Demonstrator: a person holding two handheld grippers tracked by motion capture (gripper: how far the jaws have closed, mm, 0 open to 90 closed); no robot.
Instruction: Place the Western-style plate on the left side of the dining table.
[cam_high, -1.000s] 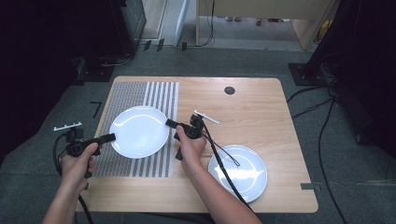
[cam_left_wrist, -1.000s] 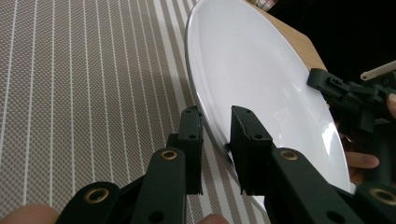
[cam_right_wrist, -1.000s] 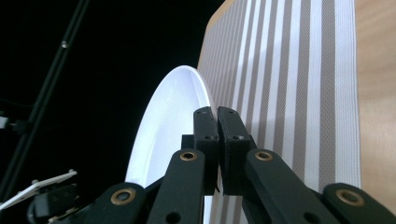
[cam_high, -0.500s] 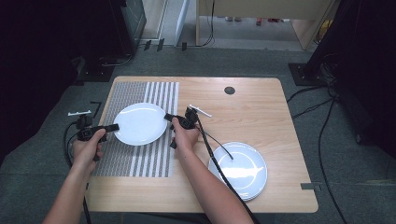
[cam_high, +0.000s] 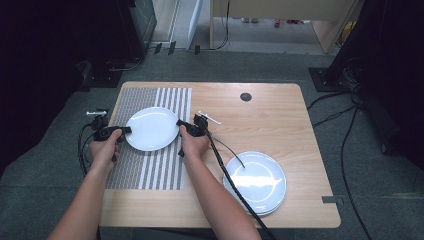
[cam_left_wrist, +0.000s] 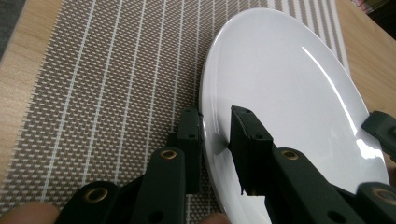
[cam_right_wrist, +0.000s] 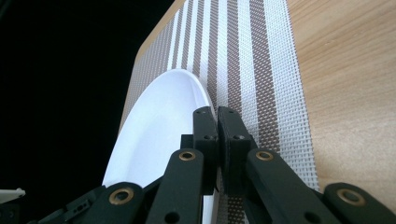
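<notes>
Both grippers are clamped on the same white plate (cam_high: 151, 128): the left gripper (cam_high: 121, 131) pinches its left rim, the right gripper (cam_high: 180, 122) its right rim. The plate's empty and sits over the striped placemat (cam_high: 150, 170). No readable writing anywhere. Another empty plate stack (cam_high: 256, 182) sits near the table's (cam_high: 280, 115) front right corner.

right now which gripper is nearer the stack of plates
Right. The right gripper grips the white plate on its side facing the stack of plates; the left gripper grips the far rim.
</notes>
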